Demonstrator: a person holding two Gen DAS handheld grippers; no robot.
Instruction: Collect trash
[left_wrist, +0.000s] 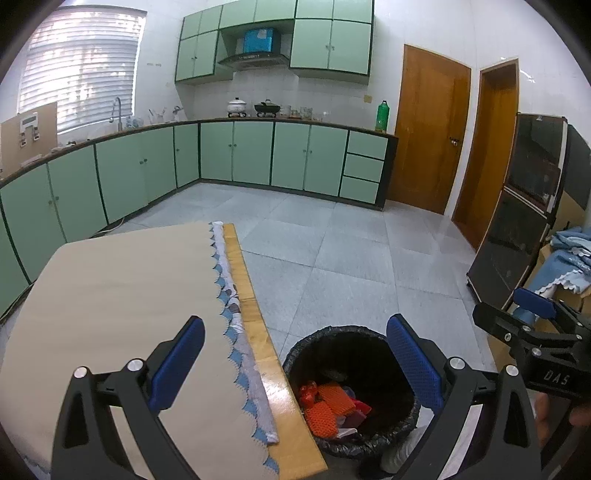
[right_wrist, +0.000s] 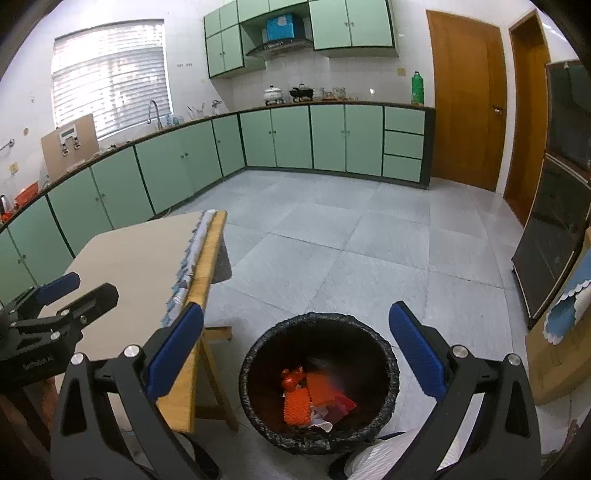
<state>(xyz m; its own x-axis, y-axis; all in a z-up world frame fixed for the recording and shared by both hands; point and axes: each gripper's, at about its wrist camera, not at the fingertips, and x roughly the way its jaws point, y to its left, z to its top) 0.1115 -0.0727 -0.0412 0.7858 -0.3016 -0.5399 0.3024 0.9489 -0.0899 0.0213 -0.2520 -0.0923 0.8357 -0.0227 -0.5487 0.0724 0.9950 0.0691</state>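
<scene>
The trash bin (right_wrist: 318, 384) stands on the floor just beside the desk (left_wrist: 110, 295), with orange trash (right_wrist: 297, 404) inside. Both the left gripper (left_wrist: 295, 363) and the right gripper (right_wrist: 295, 350) are wide and empty above the bin.

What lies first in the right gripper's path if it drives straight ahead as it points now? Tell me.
Most likely the black-lined trash bin: the right gripper is open and empty, and the bin's mouth sits between its fingers just below. Depth is unclear, so it might pass over the far rim to the tiled floor.
</scene>
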